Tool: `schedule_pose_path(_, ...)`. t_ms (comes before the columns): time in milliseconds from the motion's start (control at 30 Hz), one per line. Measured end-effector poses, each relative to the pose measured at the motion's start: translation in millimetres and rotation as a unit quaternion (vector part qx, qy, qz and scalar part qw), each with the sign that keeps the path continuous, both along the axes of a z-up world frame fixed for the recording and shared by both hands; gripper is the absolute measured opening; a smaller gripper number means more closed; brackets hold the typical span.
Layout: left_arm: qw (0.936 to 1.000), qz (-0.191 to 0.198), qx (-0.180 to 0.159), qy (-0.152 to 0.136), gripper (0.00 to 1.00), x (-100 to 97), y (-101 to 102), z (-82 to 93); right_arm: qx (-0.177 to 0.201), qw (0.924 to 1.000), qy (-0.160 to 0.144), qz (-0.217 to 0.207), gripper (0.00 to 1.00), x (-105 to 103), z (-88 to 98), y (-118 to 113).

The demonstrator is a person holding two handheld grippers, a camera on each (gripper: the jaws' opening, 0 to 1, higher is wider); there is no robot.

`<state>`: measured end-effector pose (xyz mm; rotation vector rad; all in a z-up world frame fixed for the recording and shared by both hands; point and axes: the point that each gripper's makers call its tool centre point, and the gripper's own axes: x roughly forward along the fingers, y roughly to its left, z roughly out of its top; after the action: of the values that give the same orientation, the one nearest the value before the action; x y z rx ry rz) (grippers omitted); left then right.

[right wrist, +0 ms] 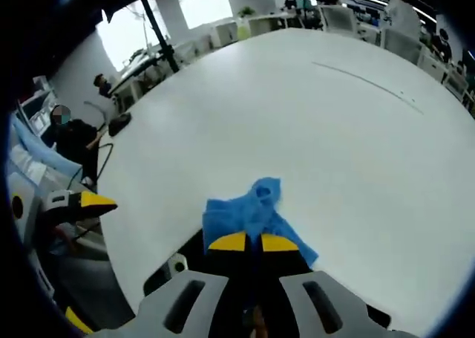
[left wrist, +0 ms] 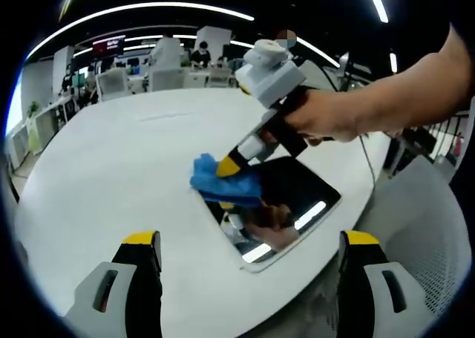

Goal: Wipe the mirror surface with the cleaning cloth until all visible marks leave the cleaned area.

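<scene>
A dark rectangular mirror (left wrist: 297,193) lies flat near the edge of a white round table (left wrist: 133,152) and reflects ceiling lights. A blue cleaning cloth (left wrist: 223,182) rests crumpled on the mirror's far left corner. My right gripper (left wrist: 226,167), held by a hand (left wrist: 326,115), comes in from the upper right, shut on the cloth and pressing it down. In the right gripper view its yellow-tipped jaws (right wrist: 253,242) are closed on the cloth (right wrist: 249,204) over the mirror (right wrist: 174,267). My left gripper (left wrist: 250,240) hovers open just short of the mirror, holding nothing.
The white table (right wrist: 297,115) stretches far beyond the mirror. A yellow fingertip of the left gripper (right wrist: 93,200) shows at the left of the right gripper view. Office desks, chairs (left wrist: 111,82) and people stand behind. A mesh chair (left wrist: 438,234) is at the table's right edge.
</scene>
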<state>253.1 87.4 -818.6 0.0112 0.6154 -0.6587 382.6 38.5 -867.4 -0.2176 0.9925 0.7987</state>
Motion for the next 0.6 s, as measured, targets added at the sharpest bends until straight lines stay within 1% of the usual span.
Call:
schedule_pose_path(267, 1.0, -0.006, 0.003, 0.001, 1.0, -1.0, -1.9, -0.2, -0.006, 0.9999, 0.0, -0.009, 0.0, 1.6, -0.4, -17.7)
schedule_pose_path(433, 1.0, -0.004, 0.003, 0.001, 1.0, -1.1, -1.2, -0.2, -0.006, 0.9999, -0.005, -0.009, 0.0, 1.1, -0.2, -16.6)
schedule_pose_path(500, 1.0, -0.001, 0.001, 0.001, 1.0, -0.2, -0.4, 0.1, 0.001, 0.9998, -0.008, -0.016, 0.0, 0.9, -0.6, -17.0)
schedule_pose_path(600, 1.0, -0.005, 0.004, -0.007, 1.0, 0.5, -1.2, 2.2, 0.0, 0.9997, -0.01, -0.023, 0.0, -1.0, -0.4, -16.2)
